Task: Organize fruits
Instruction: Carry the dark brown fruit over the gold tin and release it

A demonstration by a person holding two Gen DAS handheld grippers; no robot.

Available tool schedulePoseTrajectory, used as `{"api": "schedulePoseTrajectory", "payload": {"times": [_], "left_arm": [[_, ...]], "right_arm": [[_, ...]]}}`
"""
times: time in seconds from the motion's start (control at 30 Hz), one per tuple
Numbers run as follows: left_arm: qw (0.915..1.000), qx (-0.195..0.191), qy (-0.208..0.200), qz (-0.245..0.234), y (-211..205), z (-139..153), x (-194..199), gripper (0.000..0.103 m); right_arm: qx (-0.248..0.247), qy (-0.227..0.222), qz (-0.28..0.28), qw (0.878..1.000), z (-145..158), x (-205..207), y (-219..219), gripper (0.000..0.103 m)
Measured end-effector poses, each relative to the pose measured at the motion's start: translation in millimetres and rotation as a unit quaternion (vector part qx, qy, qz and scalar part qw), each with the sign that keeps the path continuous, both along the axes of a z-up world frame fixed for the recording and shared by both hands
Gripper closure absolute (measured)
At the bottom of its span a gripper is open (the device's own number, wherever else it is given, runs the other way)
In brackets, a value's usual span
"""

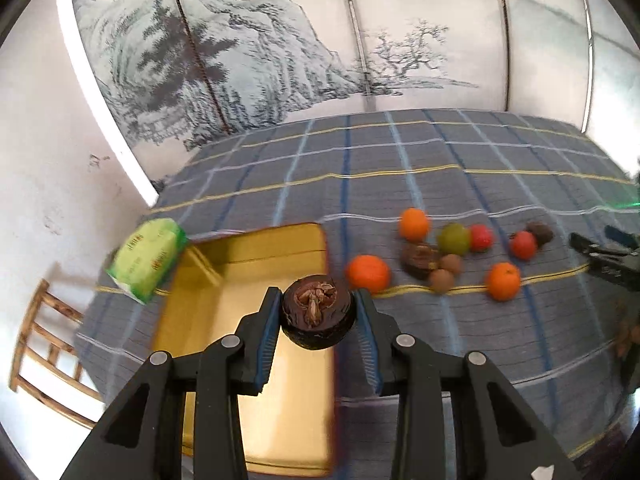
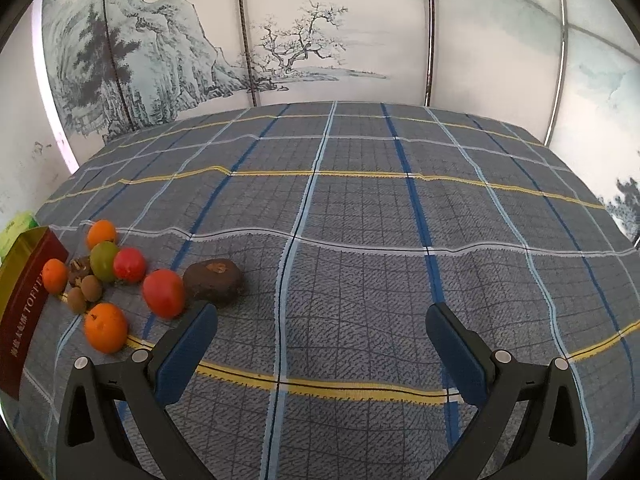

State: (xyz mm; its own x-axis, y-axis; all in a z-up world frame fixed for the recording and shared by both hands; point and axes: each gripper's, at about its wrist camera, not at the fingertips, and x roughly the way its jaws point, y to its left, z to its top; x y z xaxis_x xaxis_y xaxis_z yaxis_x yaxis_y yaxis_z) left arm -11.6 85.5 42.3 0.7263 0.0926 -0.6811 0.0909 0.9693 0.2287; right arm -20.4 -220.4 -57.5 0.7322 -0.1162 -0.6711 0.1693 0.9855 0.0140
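One dark brown round fruit [image 1: 318, 312], cracked top, clamped by left gripper [image 1: 318, 308] above gold tin [image 1: 256, 256], right gripper [image 2: 320, 332] spread wide, nothing held.

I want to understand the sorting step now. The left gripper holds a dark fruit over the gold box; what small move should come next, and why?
Probably lower the left gripper a little toward the floor of the gold box, then open it. Its pads clamp the dark brown fruit above the box interior, which looks empty, while the other fruits lie on the checked cloth.

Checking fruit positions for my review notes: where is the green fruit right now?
The green fruit lies on the checked cloth at the right wrist view's left, touching a red fruit, behind the dark brown fruit.
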Motion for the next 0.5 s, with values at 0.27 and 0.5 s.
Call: {"api": "schedulePoseTrajectory", "payload": {"times": [0.27,0.5], "left_arm": [[0.9988,0.032,0.025,0.028,52.0,-13.4,45.3,0.070],[0.9959,0.019,0.072,0.051,87.4,-33.8,89.9,0.070]], "right_arm": [[-0.018,0.001,-0.006,1.000,1.0,-1.0,5.0,0.000],[-0.040,0.004,-0.005,0.999,1.3,-0.9,11.1,0.000]]}}
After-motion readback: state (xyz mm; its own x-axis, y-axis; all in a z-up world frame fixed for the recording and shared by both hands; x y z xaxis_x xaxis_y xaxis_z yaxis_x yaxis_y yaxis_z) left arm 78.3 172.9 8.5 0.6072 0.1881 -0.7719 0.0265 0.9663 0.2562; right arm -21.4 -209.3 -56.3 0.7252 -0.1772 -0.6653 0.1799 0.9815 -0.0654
